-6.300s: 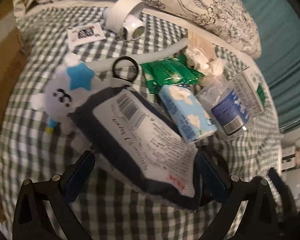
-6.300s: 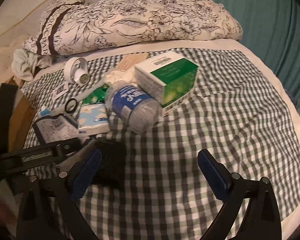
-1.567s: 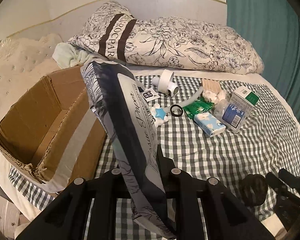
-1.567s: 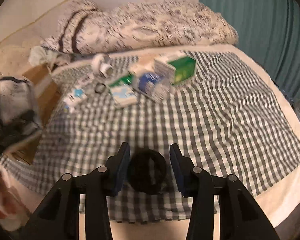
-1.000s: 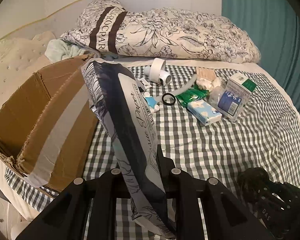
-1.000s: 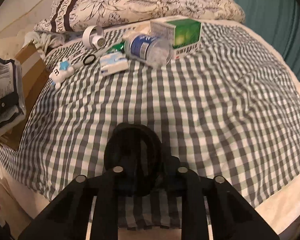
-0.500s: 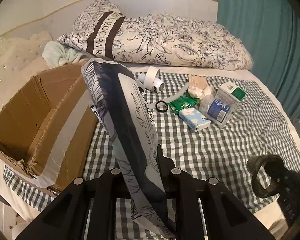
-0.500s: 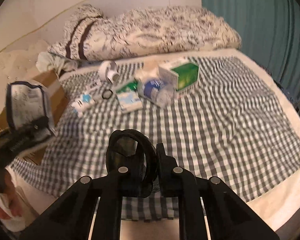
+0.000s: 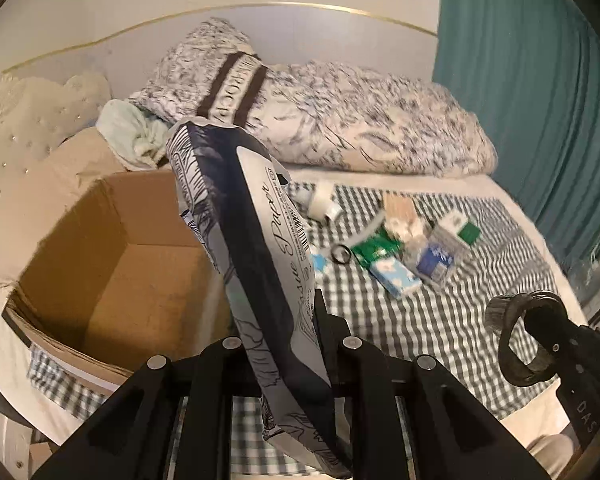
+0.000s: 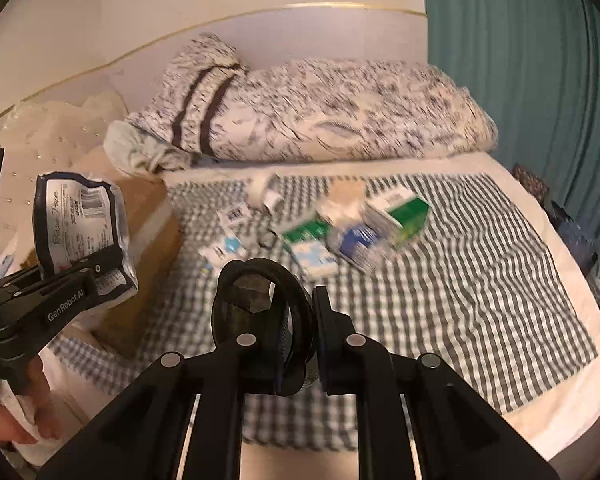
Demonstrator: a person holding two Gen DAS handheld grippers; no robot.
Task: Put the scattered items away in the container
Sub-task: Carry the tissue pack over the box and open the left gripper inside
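Holding two things at once rn: my left hand-held gripper is clamped nearly shut on a tissue pack, which is standing up tilted beside the open cardboard box at the bed's left edge. My right hand-held gripper is fully pinched on a dark ring-shaped thing; can't tell exactly what it is.

Risks, imo: the pack is floppy and gripped low on its body, so it's liable to swing or slide out if I'm tipping it over the box wall too fast. It's also long, so it could be catching on the box rim and landing half out. The ring is held only by its edge, so a jolt could be twisting it loose onto the bed. Both grippers are heading for one box, so they might be bumping each other.

Count: 1 box, 1 pack held, 1 ring held. On the checked sheet there's 1 loose cluster, blurred: 1 green-white carton, 1 blue-label bottle, 1 light blue packet, 1 green pouch, 1 white roll, 1 small black ring, plus bits I can't make out.
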